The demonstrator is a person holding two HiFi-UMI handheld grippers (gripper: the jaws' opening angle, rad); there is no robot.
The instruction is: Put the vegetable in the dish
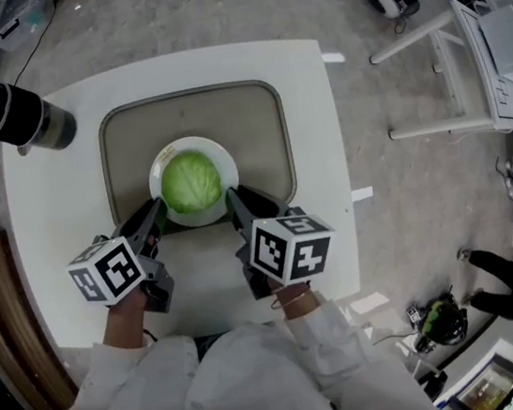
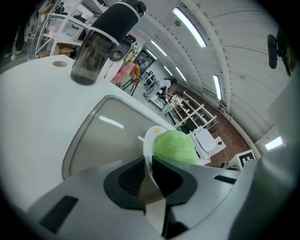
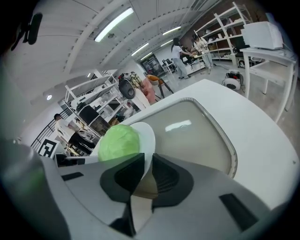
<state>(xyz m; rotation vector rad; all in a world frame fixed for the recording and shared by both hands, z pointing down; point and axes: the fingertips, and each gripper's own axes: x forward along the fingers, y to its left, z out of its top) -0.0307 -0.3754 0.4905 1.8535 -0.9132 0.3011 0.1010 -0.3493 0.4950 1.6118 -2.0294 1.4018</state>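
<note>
A round green cabbage (image 1: 190, 183) lies in a white dish (image 1: 189, 143) on a grey tray (image 1: 255, 124). My left gripper (image 1: 155, 205) is shut on the dish's near-left rim, and my right gripper (image 1: 231, 196) is shut on its near-right rim. In the left gripper view the thin dish (image 2: 148, 140) rim runs between the two dark jaws of the gripper (image 2: 151, 165), with the cabbage (image 2: 174, 146) just beyond. The right gripper view shows the same: the gripper (image 3: 147, 171) pinches the dish (image 3: 148, 135) edge, and the cabbage (image 3: 118, 142) sits to the left.
The tray rests on a small white table (image 1: 314, 144). A dark cylindrical flask (image 1: 22, 117) stands at the table's far left corner, also in the left gripper view as the flask (image 2: 103, 42). A white frame stand (image 1: 466, 75) and cables lie on the floor to the right.
</note>
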